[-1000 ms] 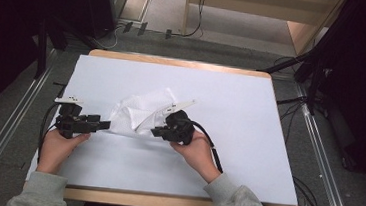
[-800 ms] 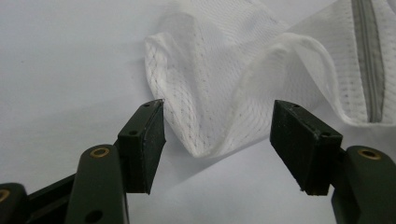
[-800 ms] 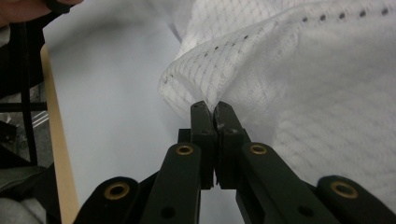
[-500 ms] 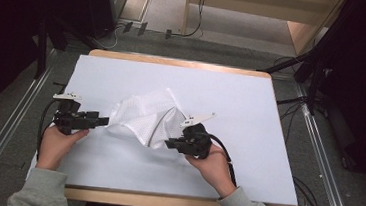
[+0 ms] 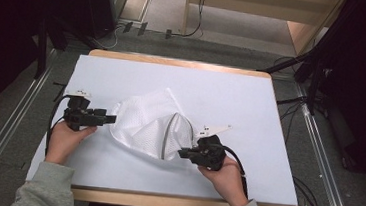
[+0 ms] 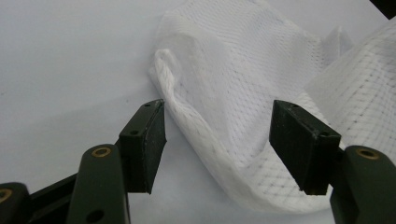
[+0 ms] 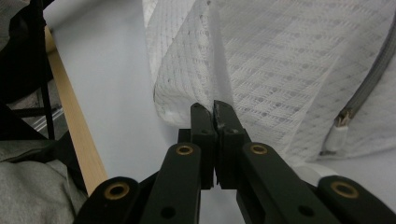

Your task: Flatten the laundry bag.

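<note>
A white mesh bag (image 5: pixel 144 122) with a grey zipper (image 5: pixel 167 132) lies spread in the middle of the table. My left gripper (image 5: pixel 111 119) is at the bag's left edge. In the left gripper view it (image 6: pixel 217 135) stands open, with a folded rim of the mesh bag (image 6: pixel 243 84) lying between the jaws and touching neither pad. My right gripper (image 5: pixel 181 153) is at the bag's near right corner. In the right gripper view it (image 7: pixel 215 109) is shut on a thin fold of the mesh bag (image 7: pixel 289 60), beside the zipper (image 7: pixel 369 79) and its end tab.
The white table top (image 5: pixel 251 104) has a wooden front edge (image 5: pixel 182 203) close under both forearms. Cables (image 5: pixel 308 194) trail on the floor at the right, and metal rails (image 5: pixel 2 137) run along both sides of the table.
My right gripper has moved toward the near right of the table with the bag's corner in it, pulling the bag wider. The left gripper has stayed at the bag's left edge.
</note>
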`<move>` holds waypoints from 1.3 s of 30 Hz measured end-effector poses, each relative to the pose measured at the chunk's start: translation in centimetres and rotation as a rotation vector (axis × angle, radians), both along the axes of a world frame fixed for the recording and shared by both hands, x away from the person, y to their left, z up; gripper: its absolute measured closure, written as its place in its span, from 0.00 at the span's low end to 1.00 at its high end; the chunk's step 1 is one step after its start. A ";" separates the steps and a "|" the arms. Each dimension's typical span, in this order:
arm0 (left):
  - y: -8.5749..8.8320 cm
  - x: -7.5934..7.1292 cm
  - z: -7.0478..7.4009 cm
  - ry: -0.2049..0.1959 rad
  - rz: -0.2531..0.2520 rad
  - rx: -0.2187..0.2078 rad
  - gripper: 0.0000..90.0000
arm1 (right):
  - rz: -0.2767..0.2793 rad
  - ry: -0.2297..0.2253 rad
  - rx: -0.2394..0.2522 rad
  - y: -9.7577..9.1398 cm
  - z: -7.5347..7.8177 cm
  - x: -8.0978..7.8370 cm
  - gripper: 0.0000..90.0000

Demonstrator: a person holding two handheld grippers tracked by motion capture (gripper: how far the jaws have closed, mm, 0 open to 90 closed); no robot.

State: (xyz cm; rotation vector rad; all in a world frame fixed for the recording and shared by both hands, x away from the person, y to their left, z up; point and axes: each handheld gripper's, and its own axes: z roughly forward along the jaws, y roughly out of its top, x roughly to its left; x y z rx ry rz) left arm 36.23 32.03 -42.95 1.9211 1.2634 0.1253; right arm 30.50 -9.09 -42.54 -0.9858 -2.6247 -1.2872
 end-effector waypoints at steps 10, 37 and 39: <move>-1.3 1.3 -0.1 0.005 -0.018 0.002 0.41 | -0.002 0.015 -0.018 -0.8 -0.5 -1.6 1.00; -1.3 0.9 0.3 0.012 -0.021 -0.004 0.43 | -0.140 -0.087 -0.010 -4.6 1.2 1.8 0.86; -1.4 0.6 0.5 0.011 -0.022 -0.005 0.43 | -0.149 -0.083 -0.013 -4.7 1.2 2.3 0.88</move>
